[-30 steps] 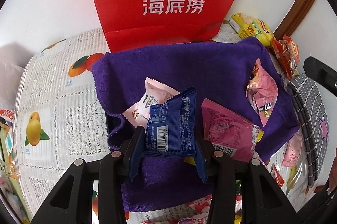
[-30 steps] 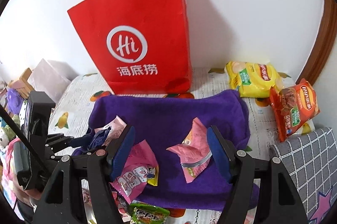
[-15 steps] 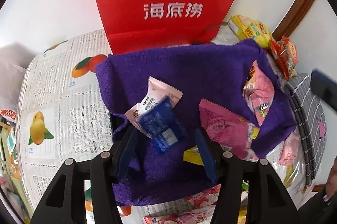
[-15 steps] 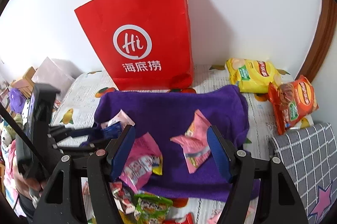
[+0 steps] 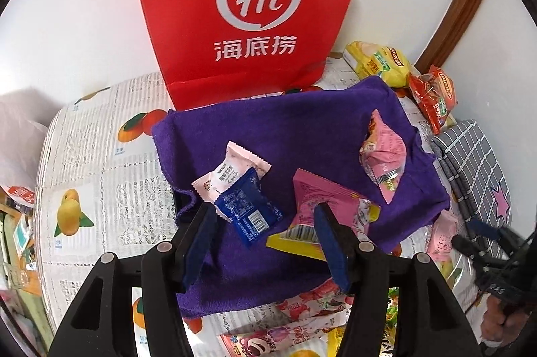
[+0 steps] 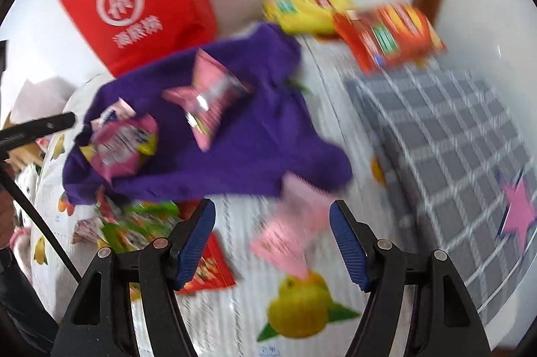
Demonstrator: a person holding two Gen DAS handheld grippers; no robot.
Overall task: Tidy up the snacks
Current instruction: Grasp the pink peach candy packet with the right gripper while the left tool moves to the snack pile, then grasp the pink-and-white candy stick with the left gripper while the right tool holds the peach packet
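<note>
A purple towel (image 5: 302, 135) lies on the fruit-print table and shows in the right wrist view (image 6: 241, 149) too. On it lie a blue snack packet (image 5: 248, 209), a pale pink packet (image 5: 228, 170), a magenta packet (image 5: 325, 206) and a pink packet (image 5: 382, 155). My left gripper (image 5: 265, 243) is open and empty, just above the blue packet. My right gripper (image 6: 272, 239) is open and empty over a pink packet (image 6: 288, 233) lying on the table off the towel. The right wrist view is blurred.
A red paper bag (image 5: 248, 4) stands against the wall behind the towel. Yellow (image 5: 379, 63) and red (image 5: 434, 95) chip bags lie at the back right. A grey checked cushion (image 6: 453, 142) is at the right. Several loose snacks (image 6: 141, 222) lie before the towel.
My left gripper opened and dropped the blue packet onto the towel, then drew back. My right gripper swung right and down from the towel toward the pink packet on the table.
</note>
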